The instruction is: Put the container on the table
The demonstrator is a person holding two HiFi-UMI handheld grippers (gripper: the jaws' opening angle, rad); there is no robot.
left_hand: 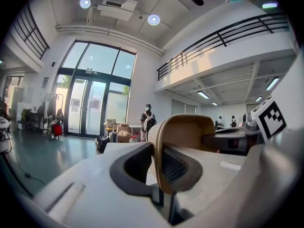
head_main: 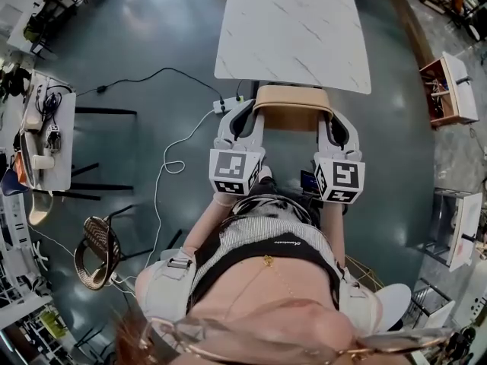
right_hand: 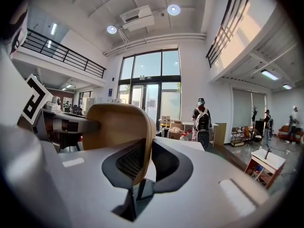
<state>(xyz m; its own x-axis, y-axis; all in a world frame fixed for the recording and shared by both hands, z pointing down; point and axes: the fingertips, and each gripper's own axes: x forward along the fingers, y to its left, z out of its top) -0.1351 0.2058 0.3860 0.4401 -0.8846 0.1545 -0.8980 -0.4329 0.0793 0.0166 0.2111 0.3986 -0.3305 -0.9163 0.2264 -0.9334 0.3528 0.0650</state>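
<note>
A tan container [head_main: 293, 105] is held in the air between the two grippers, at 12 o'clock from the person's body. In the head view it is seen at the near edge of the white marble table [head_main: 293, 29], which lies at 12 o'clock beyond it. Whether the container already overhangs the tabletop cannot be told, and it is not set down on it.

The left gripper [head_main: 247, 116] is clamped on the container's wall at its 9 o'clock side. In the left gripper view the jaws are seen closed on that wall, one dark pad inside the rim and one outside. The right gripper [head_main: 336, 128] is clamped on the opposite wall at 3 o'clock. In the right gripper view the wall is likewise pinched between the two pads, with only its thickness between them. Both grippers are pointed nearly level toward 12 o'clock, and the marker cubes are seen side by side at 6 o'clock of the container.

A white cable [head_main: 163, 166] is trailed over the grey floor at 9 o'clock of the person, and a woven chair [head_main: 97, 251] is seen at 8 o'clock. A person with a backpack [right_hand: 202, 118] is seen far off by the glass doors in both gripper views.
</note>
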